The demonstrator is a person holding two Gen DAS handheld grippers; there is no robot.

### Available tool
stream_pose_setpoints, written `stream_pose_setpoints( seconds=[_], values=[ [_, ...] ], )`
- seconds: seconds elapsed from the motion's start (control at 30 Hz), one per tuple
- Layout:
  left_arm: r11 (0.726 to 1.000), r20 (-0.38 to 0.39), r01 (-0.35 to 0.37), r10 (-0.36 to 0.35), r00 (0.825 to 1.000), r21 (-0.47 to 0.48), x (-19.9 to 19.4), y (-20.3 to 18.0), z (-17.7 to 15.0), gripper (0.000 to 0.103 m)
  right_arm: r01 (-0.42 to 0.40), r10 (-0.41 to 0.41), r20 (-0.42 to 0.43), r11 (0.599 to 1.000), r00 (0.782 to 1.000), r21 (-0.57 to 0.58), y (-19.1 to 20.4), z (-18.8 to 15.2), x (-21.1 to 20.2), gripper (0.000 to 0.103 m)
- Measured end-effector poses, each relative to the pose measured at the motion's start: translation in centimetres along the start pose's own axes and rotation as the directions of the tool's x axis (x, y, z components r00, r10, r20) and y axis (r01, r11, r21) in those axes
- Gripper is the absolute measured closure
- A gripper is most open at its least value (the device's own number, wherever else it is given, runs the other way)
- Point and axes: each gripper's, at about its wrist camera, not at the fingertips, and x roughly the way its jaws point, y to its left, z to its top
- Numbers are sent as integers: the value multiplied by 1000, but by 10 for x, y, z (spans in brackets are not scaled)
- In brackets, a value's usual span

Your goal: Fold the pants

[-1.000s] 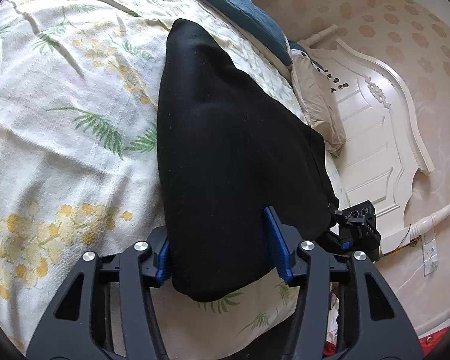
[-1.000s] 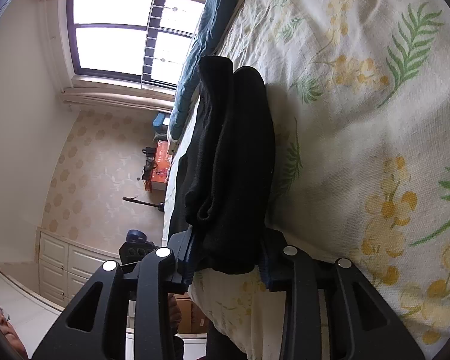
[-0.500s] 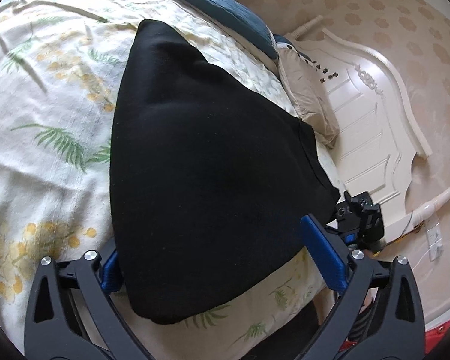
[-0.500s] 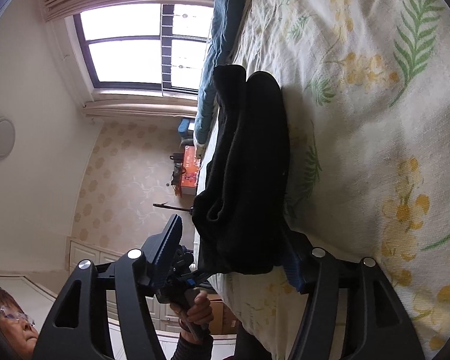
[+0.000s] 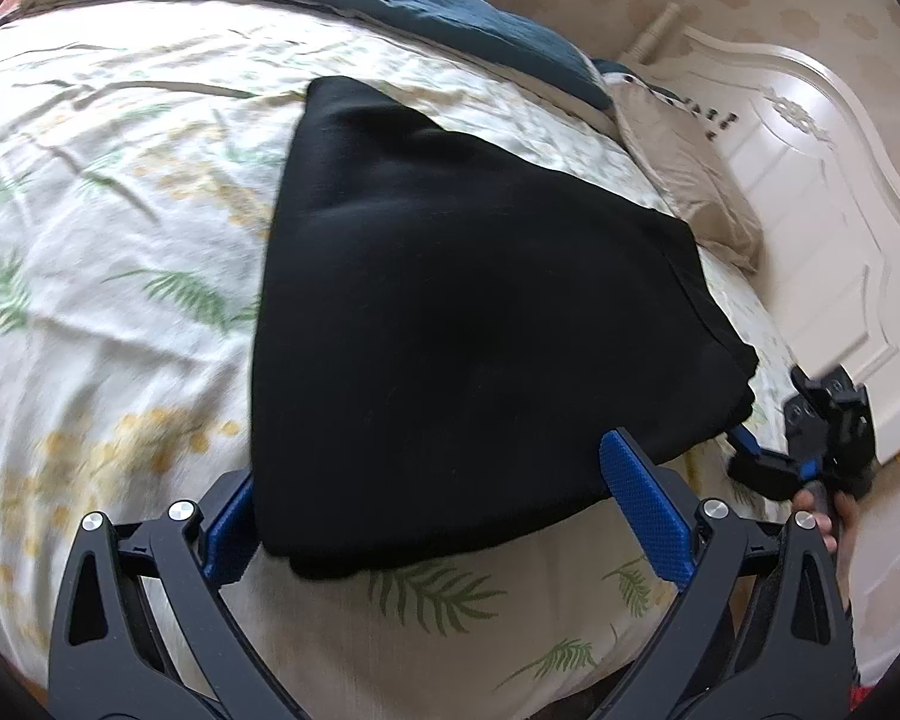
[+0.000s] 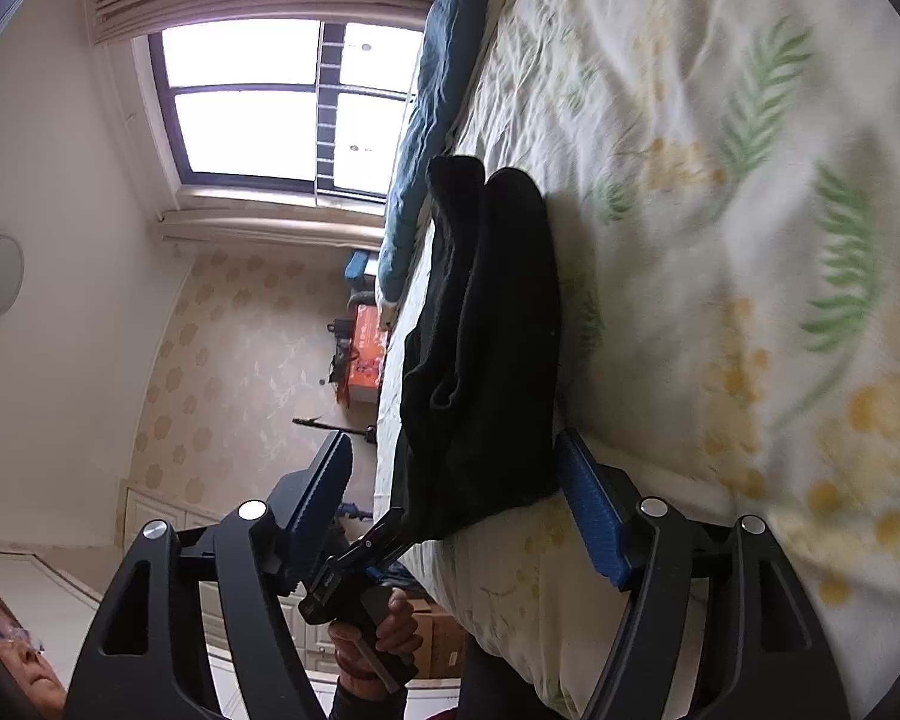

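Here, folded black pants (image 5: 462,312) lie flat — narrow end farthest away.

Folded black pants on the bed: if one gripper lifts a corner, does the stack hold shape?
Probably not: the black pants show loose, soft layers, so they'd likely sag and unfold. Thick fabric looks grippy, not slippery. On the floral bedspread, pushing would likely bunch them.

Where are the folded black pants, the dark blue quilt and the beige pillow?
folded black pants (image 5: 450,324), left wrist view, middle of top layer.
dark blue quilt (image 5: 426,6), left wrist view, upper edge.
beige pillow (image 5: 684,180), left wrist view, its middle.
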Motion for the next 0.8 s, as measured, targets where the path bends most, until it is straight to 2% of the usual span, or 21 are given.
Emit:
stream_pose_setpoints(
  seconds=[0.17, 0.3, 0.33, 0.4, 0.47, 0.5, 0.6, 0.73, 0.8],
  values=[
    [993, 58, -118, 117, 991, 19, -14, -12, -10, 3, 105, -103, 37, 993, 994, -52, 9, -8, -9, 30],
    [970, 110, -232, 223, 969, 77, -28, -31, -21, 3, 254, -245, 81, 960, 966, -120, 24, -20, -8, 28],
    [965, 120, -248, 237, 964, 89, -30, -35, -24, 3, 307, -296, 96, 941, 950, -141, 29, -24, -6, 27],
    [961, 135, -255, 241, 961, 104, -36, -43, -32, 3, 424, -406, 128, 884, 905, -196, 40, -31, 2, 26],
    [956, 140, -274, 258, 956, 104, -38, -49, -37, 3, 517, -488, 170, 818, 856, -252, 51, -39, 10, 25],
    [954, 147, -282, 266, 953, 104, -39, -53, -41, 3, 567, -532, 197, 771, 824, -288, 58, -43, 16, 24],
    [949, 157, -303, 287, 945, 90, -41, -58, -46, 3, 655, -604, 258, 668, 754, -353, 70, -54, 29, 23],
    [933, 170, -352, 335, 927, 80, -39, -62, -50, 3, 725, -645, 339, 561, 685, -400, 80, -68, 38, 23],
    [920, 194, -382, 360, 913, 89, -41, -66, -51, 3, 738, -652, 358, 528, 669, -419, 78, -71, 38, 22]
  ],
)
